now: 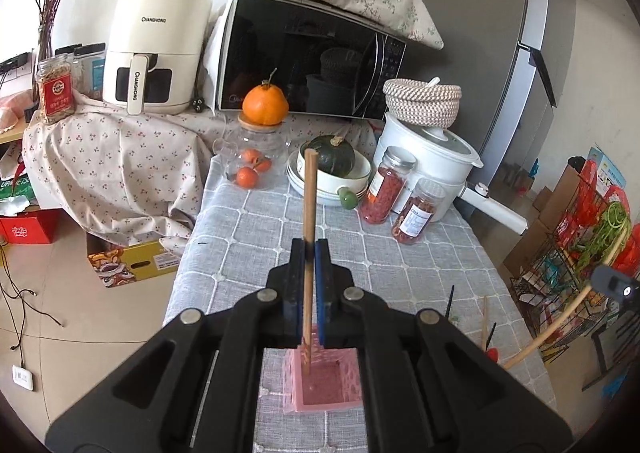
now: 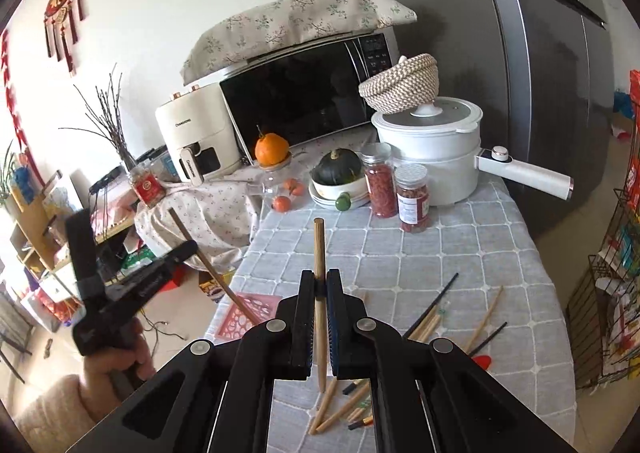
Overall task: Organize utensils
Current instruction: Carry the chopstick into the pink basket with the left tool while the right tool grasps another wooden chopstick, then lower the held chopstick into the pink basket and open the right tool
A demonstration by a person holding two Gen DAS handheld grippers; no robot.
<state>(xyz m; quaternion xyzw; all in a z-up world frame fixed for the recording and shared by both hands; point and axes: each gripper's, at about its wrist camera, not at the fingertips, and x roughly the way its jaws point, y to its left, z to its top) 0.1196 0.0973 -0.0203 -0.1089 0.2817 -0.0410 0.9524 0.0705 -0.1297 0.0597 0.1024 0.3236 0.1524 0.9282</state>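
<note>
The table (image 2: 460, 253) wears a grey checked cloth, with a white pot (image 2: 432, 149) at its far end. Near the front edge stands a pink holder (image 1: 326, 385). The left tool (image 1: 309, 253) pinches a wooden chopstick (image 1: 308, 221) whose tip dips into that holder. The right tool (image 2: 319, 281) pinches another chopstick (image 2: 319, 253) above the loose chopsticks (image 2: 436, 317) scattered on the cloth.
</note>
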